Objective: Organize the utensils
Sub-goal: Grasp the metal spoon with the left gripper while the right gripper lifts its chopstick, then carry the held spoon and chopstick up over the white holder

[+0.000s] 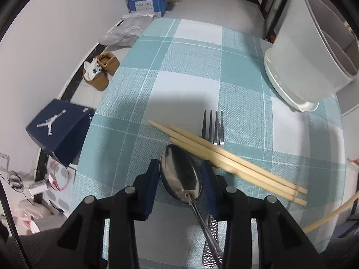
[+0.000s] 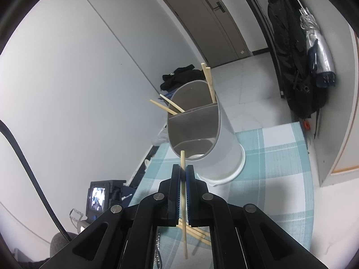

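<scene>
A metal spoon [image 1: 179, 174] lies bowl-forward between the blue pads of my left gripper [image 1: 180, 165], which is shut on the bowl just above the checked tablecloth [image 1: 190, 67]. Three wooden chopsticks [image 1: 224, 159] lie slantwise right of it, across a fork [image 1: 213, 127]. The grey divided utensil holder [image 1: 309, 62] stands at the far right. In the right wrist view, my right gripper [image 2: 183, 170] is shut on a single chopstick [image 2: 182, 157], its upper tip at the holder's [image 2: 226, 148] near rim. Several chopsticks [image 2: 209, 83] stand in its far compartment.
The table's left edge drops to a floor with a navy shoe box [image 1: 60, 130], tan shoes [image 1: 101, 71] and a blue tissue carton [image 1: 145, 2]. A black backpack [image 2: 291, 56] and a folded umbrella [image 2: 314, 44] hang right of the table.
</scene>
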Demonstrator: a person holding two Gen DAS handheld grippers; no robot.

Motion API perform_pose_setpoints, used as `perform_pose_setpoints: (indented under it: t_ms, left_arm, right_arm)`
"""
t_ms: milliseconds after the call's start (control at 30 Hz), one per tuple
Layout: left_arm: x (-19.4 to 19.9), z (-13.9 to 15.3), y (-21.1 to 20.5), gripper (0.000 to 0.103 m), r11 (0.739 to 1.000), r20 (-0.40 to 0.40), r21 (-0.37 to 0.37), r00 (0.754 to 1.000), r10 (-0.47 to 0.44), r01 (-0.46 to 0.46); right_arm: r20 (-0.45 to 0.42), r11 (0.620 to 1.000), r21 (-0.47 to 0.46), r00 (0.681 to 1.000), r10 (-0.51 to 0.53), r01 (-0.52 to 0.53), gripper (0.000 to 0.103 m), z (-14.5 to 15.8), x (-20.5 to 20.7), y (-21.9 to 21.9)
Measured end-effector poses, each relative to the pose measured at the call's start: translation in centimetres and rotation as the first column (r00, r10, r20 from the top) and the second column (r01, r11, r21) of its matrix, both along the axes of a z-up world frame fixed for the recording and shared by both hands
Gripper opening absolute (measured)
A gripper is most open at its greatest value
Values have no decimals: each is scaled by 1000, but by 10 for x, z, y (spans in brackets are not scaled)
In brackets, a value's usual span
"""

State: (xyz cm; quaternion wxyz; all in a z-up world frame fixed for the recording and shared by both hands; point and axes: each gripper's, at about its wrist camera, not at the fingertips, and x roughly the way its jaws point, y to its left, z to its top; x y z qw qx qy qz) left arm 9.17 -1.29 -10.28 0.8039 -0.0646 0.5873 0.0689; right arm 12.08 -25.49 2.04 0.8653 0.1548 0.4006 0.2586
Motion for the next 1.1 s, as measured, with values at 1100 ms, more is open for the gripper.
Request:
perform_pose_setpoints:
  t_ms: [1100]
  left_arm:
    - [-45,81,3,30,984,466,-128,884,-48,121]
  right_arm:
    - [75,992,-127,997,29,-19,4,0,-23,25]
